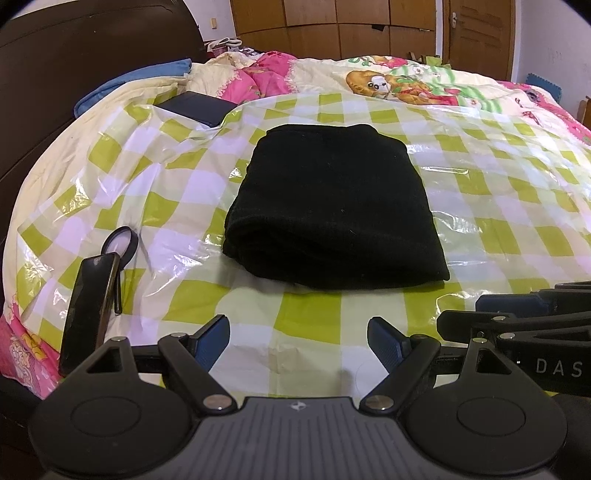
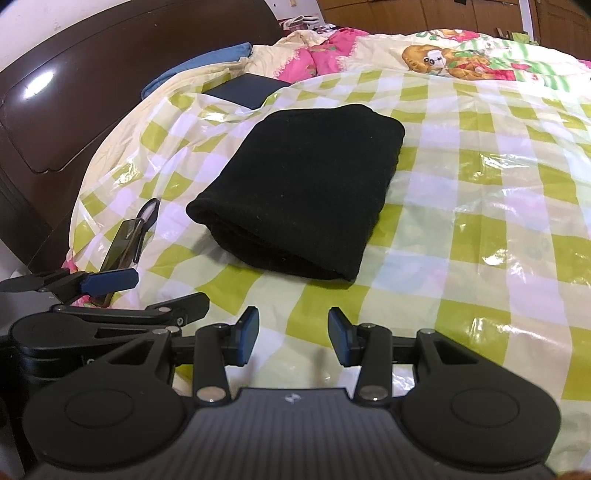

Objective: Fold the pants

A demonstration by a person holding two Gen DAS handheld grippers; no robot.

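The black pants [image 1: 334, 206] lie folded into a compact rectangle on the green-and-white checked plastic sheet [image 1: 498, 206] over the bed; they also show in the right wrist view [image 2: 299, 188]. My left gripper [image 1: 299, 325] is open and empty, hovering near the bed's front edge, short of the pants. My right gripper [image 2: 293, 317] is open and empty, also short of the pants and to their right. The right gripper's side shows at the left view's right edge [image 1: 517, 314], and the left gripper's side at the right view's left edge [image 2: 110, 291].
A phone on a stand with a ring [image 1: 92, 299] stands at the sheet's left front. A dark flat box [image 1: 195, 107] lies at the back left. A brown headboard [image 2: 74, 92] runs along the left. Quilts, a blue cloth [image 1: 129, 88] and wooden wardrobes [image 1: 332, 26] lie beyond.
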